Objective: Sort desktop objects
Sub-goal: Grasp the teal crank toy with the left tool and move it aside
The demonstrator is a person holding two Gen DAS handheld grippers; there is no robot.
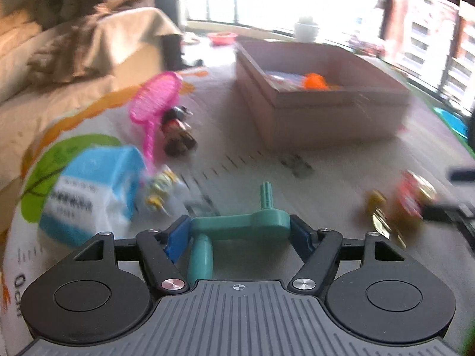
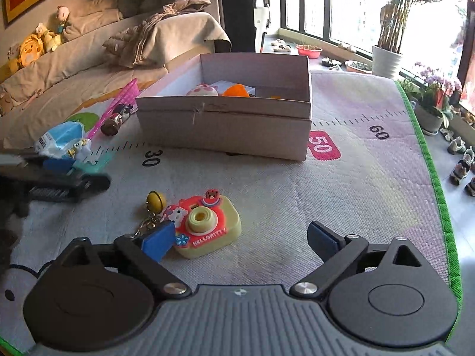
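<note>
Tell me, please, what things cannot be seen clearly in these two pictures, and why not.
- Box contents, right wrist view: its front wall hides all but a pink-spotted toy and an orange thing.
- Blue packet print, left wrist view: motion blur makes it unreadable.
- Green crank, left wrist view: the left gripper body covers its handle end.
- Toy camera, right wrist view: the right gripper finger pad covers its left corner.

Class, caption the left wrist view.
Left gripper clamps a teal plastic crank handle near a cardboard box.
</note>
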